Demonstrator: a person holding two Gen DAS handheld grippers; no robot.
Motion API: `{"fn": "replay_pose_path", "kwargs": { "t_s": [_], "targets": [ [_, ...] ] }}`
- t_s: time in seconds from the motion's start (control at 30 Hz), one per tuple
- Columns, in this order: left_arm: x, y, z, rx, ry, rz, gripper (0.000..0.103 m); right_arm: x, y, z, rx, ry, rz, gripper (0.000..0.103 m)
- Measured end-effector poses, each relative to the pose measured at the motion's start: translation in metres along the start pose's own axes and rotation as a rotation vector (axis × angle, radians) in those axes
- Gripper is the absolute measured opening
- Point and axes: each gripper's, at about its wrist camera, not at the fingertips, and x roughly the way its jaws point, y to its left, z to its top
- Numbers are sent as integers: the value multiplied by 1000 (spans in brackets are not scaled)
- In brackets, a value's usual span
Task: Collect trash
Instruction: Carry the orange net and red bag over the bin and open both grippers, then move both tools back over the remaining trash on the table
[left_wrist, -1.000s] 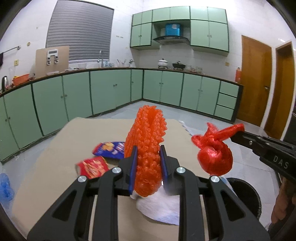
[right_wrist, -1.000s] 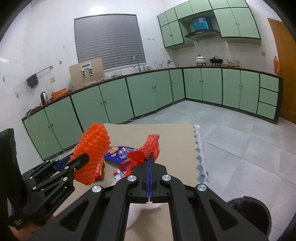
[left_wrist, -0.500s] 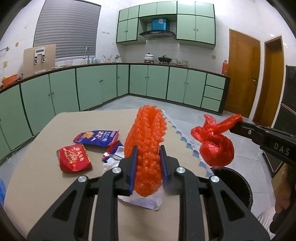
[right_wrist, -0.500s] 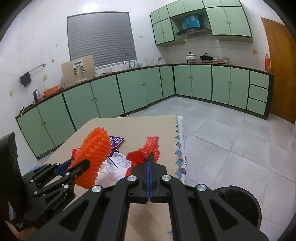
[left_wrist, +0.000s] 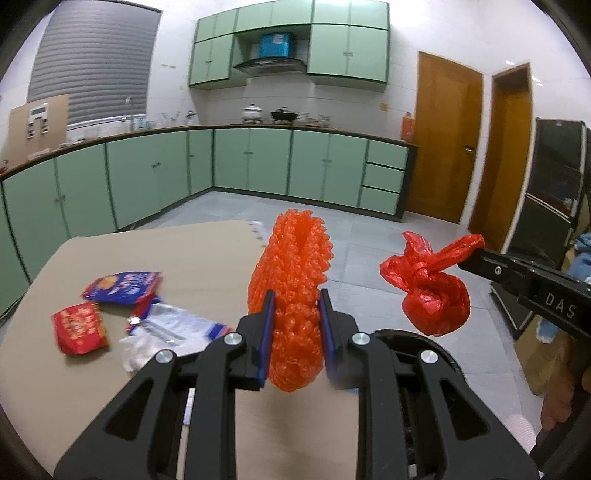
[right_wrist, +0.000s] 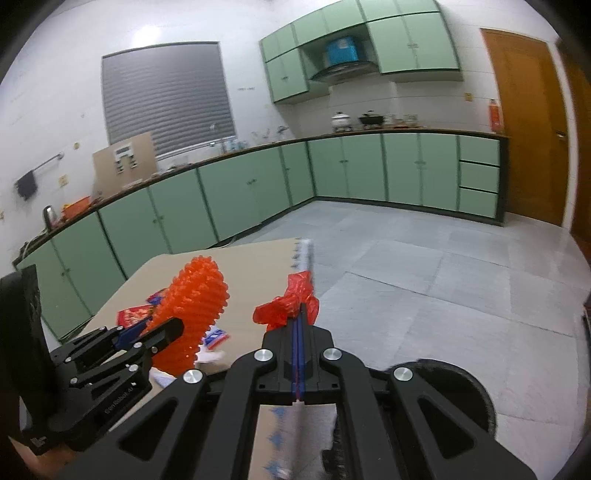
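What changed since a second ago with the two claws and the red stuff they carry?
Both claws swung sideways off the cardboard toward the black bin, which now sits just below them. The wrappers on the cardboard slid to the left of the view. Same as before: the left claw grips the orange foam net, and the right claw pinches the knotted red bag. Nothing was dropped.

We lose most of the black bin (left_wrist: 436, 343) behind the left gripper's frame (left_wrist: 295, 317), only an arc of rim peeking out. On the right-wrist view the knotted red bag (right_wrist: 286, 308) shows just its pinched tail; its bulb hangs hidden below the fingers. The wrappers (left_wrist: 79, 328) on the cardboard (left_wrist: 184, 258) smear, their print unreadable. Far right, a hand (left_wrist: 557, 391) is cut by the edge.
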Motion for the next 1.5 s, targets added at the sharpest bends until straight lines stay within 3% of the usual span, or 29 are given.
{"fn": "replay_pose_path", "kwargs": {
  "t_s": [0.3, 0.53, 0.63, 0.7, 0.73, 0.93, 1.0, 1.23, 1.37, 1.5],
  "targets": [
    [40, -67, -1, 44, 46, -135, 21, -3, -84, -26, 99, 69, -133, 0],
    [93, -119, -10, 57, 143, -232, 22, 13, -141, -50, 183, 177, -201, 1],
    [109, -129, -17, 56, 184, -259, 27, 19, -162, -59, 231, 224, -220, 6],
    [117, -133, -20, 50, 207, -272, 40, 19, -171, -63, 240, 247, -236, 22],
    [118, -134, -22, 46, 212, -278, 43, 18, -174, -65, 239, 251, -250, 37],
    [116, -128, -22, 10, 224, -290, 54, 13, -179, -63, 272, 238, -268, 40],
    [111, -124, -16, -3, 213, -283, 59, 9, -176, -60, 281, 216, -272, 44],
    [64, -82, 3, -17, 87, -157, 77, -3, -137, -36, 219, 102, -270, 81],
    [38, -45, 7, -23, 37, -55, 83, -5, -107, -24, 189, 52, -229, 90],
    [14, -4, 6, -21, 6, 60, 84, 2, -73, -14, 148, 22, -182, 91]
  ]
}}
